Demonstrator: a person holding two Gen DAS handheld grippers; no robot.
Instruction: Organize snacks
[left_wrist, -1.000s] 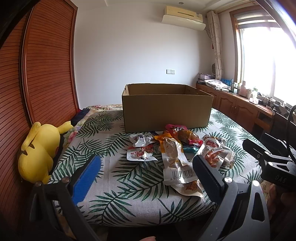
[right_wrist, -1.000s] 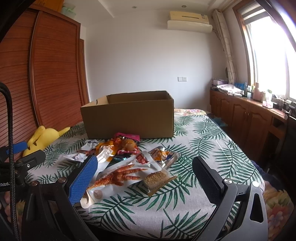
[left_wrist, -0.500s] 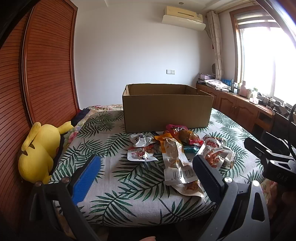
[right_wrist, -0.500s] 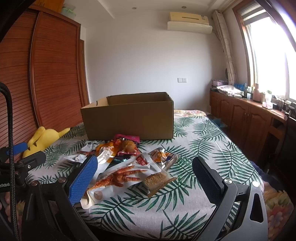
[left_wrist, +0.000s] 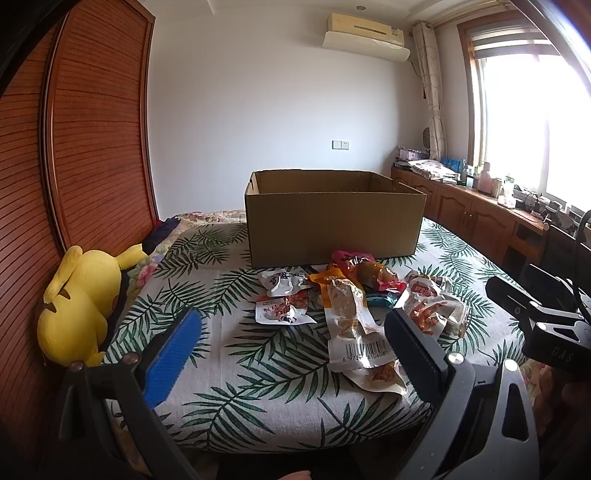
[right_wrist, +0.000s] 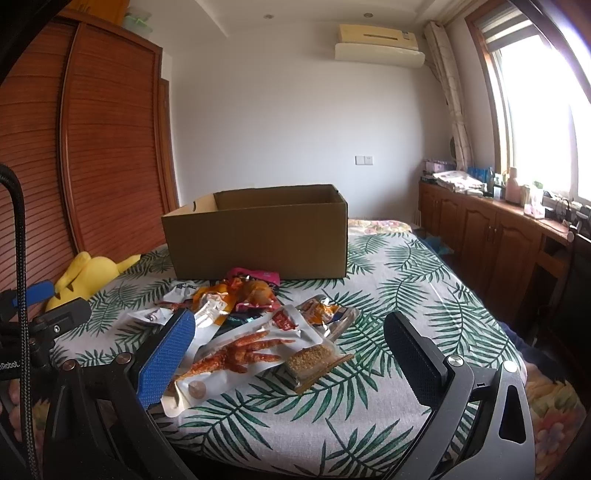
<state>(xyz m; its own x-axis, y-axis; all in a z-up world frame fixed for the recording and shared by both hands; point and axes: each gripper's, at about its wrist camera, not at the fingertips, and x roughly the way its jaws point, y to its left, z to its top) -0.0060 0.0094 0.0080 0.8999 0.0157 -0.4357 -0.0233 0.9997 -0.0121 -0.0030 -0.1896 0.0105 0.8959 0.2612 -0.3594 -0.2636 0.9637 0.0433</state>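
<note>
Nudged the right tongs (right_wrist: 290, 319) only slightly: left the cardboard box (right_wrist: 258, 236) ahead of them a little lower in the right wrist view than a second before. Brought the chicken-feet packet (right_wrist: 240, 354), just ahead of the blue left finger, a trace lower in that view too, and the grain packet (right_wrist: 317, 363) between the fingers likewise. Shifted the left tongs (left_wrist: 293, 317) by about the same small amount: dropped the box's front wall a shade in the left wrist view, and drew the barcode packet (left_wrist: 354, 332), just inside the right finger, marginally lower with it. Could not tell whether by tilting up or by easing forward.
</note>
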